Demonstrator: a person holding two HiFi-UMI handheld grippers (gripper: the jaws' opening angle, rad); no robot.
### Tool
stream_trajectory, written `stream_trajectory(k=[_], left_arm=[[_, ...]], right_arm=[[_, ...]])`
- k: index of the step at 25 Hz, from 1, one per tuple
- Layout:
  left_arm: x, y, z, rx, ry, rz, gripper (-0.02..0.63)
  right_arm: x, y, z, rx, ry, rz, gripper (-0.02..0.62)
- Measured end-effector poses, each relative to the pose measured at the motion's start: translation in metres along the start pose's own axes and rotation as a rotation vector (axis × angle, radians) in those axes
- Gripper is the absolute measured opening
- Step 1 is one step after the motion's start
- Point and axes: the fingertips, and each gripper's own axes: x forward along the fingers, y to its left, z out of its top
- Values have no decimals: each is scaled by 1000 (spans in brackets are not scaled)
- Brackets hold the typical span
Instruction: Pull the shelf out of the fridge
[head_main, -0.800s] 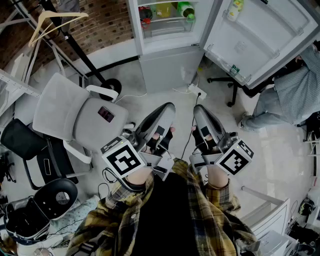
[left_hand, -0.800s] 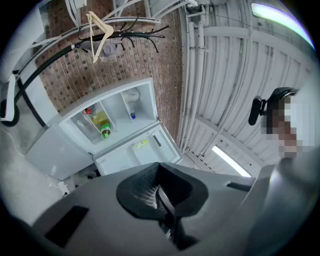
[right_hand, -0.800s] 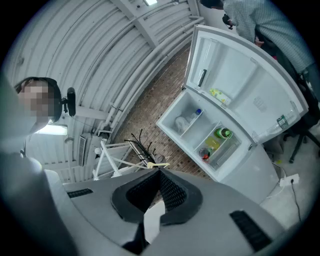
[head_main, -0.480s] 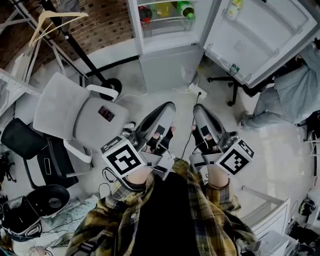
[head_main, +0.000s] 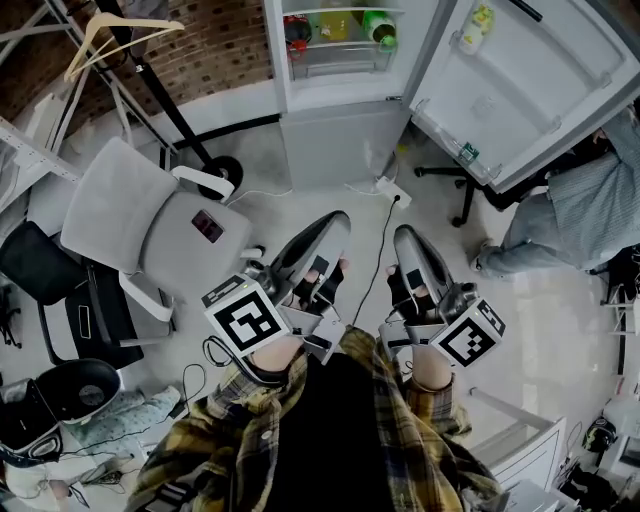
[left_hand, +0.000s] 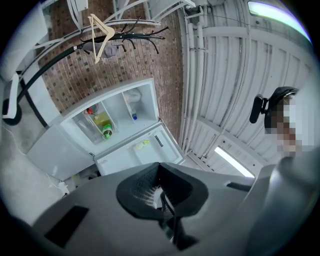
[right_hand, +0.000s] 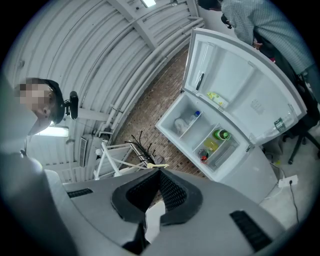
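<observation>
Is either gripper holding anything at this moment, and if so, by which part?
Nothing is held. The left gripper and right gripper are both shut and empty, well short of the fridge.

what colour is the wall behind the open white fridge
Red-brown brick wall, clearest in the head view.

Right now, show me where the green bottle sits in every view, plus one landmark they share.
Head view: green bottle at the top edge, right of centre, inside the fridge.
Left gripper view: green bottle left of centre, above the jaws.
Right gripper view: green bottle right of centre.
Shared landmark: the open fridge door, beside the bottle's compartment.
</observation>
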Motion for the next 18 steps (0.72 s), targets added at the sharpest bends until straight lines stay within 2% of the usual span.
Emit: stream_trajectory(k=[9, 18], left_arm=[[14, 15, -6, -9, -25, 47, 3], [56, 51, 26, -10, -25, 59, 3]], right_arm=[[3, -27, 5, 35, 28, 9, 17], [59, -58, 17, 52, 52, 35, 17]])
